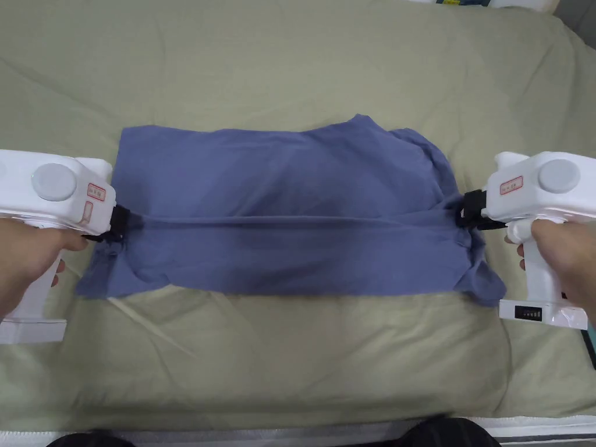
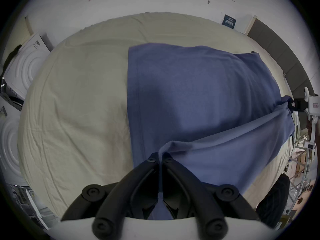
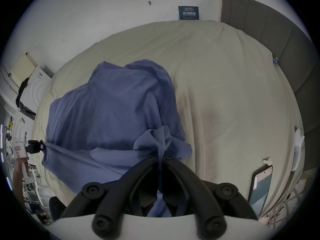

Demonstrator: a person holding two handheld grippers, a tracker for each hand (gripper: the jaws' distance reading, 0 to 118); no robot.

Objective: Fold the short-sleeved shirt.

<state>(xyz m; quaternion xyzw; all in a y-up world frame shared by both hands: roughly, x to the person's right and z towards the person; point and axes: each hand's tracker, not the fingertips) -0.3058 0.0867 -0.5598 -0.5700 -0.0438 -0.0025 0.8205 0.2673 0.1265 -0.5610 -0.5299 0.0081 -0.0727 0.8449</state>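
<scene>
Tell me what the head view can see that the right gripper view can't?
Head view alone: the right gripper's white body and the hand holding it. Right gripper view alone: a phone lying on the bed, and a dark sign on the wall. Both: the blue shirt stretched over the green bedsheet, with the left gripper and the right gripper each shut on an end.

The short-sleeved shirt (image 1: 279, 209) is a plain slate blue with no print, darker along the taut crease running from nine to three o'clock. The bed sheet (image 1: 302, 64) under it is a plain pale olive green. Both the left gripper (image 1: 119, 224) and the right gripper (image 1: 468, 210) have white bodies, grey round caps, black jaws and small red-edged labels.
</scene>
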